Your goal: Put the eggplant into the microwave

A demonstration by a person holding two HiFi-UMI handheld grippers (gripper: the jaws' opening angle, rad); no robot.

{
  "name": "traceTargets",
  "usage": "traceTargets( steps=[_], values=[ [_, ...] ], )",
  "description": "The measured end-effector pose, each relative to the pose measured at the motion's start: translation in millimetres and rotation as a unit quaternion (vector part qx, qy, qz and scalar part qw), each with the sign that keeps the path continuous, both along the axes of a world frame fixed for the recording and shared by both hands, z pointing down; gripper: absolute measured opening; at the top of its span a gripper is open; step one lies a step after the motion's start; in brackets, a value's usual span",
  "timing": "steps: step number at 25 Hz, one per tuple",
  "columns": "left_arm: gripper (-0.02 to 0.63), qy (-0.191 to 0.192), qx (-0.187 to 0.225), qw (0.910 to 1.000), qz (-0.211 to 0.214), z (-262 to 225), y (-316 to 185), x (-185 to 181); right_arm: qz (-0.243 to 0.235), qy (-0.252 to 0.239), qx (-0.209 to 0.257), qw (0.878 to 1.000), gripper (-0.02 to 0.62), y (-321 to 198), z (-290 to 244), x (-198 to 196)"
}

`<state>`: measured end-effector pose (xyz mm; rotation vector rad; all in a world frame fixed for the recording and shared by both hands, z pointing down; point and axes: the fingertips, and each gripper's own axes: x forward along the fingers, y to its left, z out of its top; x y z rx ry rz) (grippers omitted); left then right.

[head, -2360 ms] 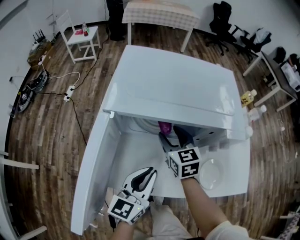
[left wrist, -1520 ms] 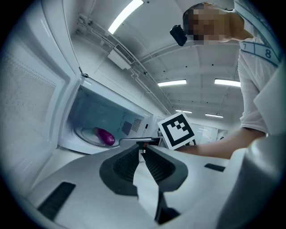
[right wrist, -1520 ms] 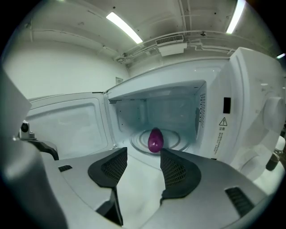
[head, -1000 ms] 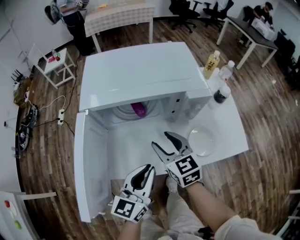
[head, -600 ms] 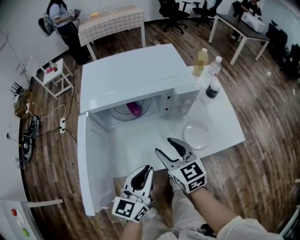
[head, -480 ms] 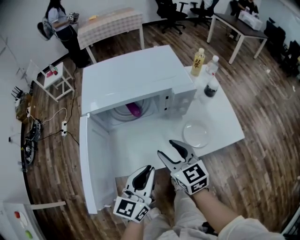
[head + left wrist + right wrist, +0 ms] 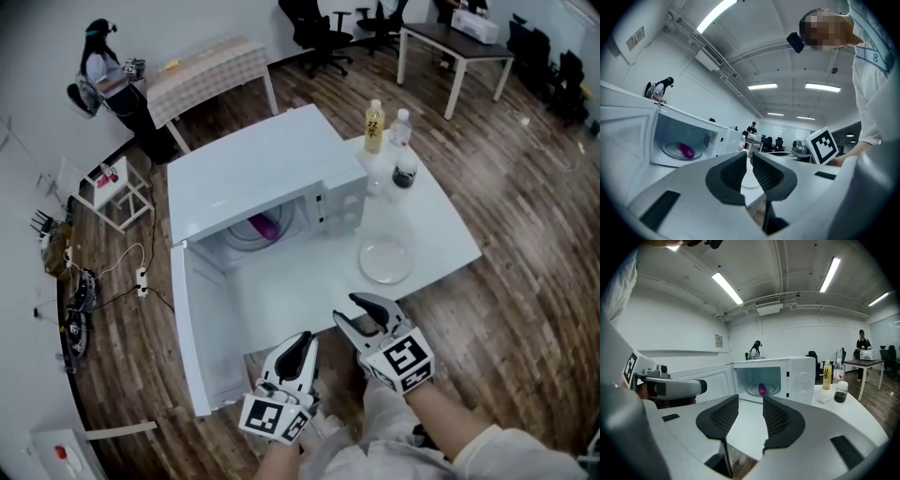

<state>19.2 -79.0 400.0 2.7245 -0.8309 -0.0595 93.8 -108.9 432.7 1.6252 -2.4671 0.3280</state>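
The purple eggplant point(image 7: 263, 226) lies on the glass turntable inside the white microwave point(image 7: 262, 164), whose door point(image 7: 202, 328) hangs open to the left. The eggplant point(image 7: 761, 389) also shows straight ahead in the right gripper view, and the eggplant point(image 7: 686, 150) at left in the left gripper view. My right gripper point(image 7: 347, 307) is back at the table's near edge, well away from the oven. Its jaws have just been closing and stand open with nothing between them point(image 7: 750, 399). My left gripper point(image 7: 307, 337) hovers beside it, all but shut on nothing, with a thin slit at the tips point(image 7: 746, 154).
A clear plate point(image 7: 385, 260) sits on the white table point(image 7: 441, 234) right of the oven. A yellow bottle point(image 7: 374, 127), a clear bottle point(image 7: 401, 127) and a dark jar point(image 7: 405, 173) stand at the back right corner. A person point(image 7: 103, 75) stands far off.
The right gripper has come out of the oven mouth, leaving the eggplant on the turntable. Both grippers have drawn back to the table's near edge, and the right jaws have narrowed.
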Motion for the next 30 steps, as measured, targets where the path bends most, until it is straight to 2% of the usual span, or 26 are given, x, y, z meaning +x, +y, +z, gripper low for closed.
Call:
traceTargets(
  steps=[8, 12, 20, 30],
  values=[
    [0.035, -0.008, 0.016, 0.9997, 0.014, -18, 22, -5, 0.016, -0.009, 0.021, 1.000, 0.102, 37, -24, 4],
    [0.035, -0.014, 0.022, 0.9993, 0.028, -25, 35, -4, 0.005, 0.001, 0.027, 1.000, 0.055, 57, -29, 1],
    [0.035, -0.016, 0.028, 0.9982, 0.050, -33, 52, -1, -0.003, 0.005, 0.035, 0.999, 0.041, 82, -49, -7],
    [0.035, -0.018, 0.036, 0.9973, 0.061, -38, 53, 0, -0.011, 0.015, 0.042, 0.999, 0.035, 88, -61, -16]
  ],
)
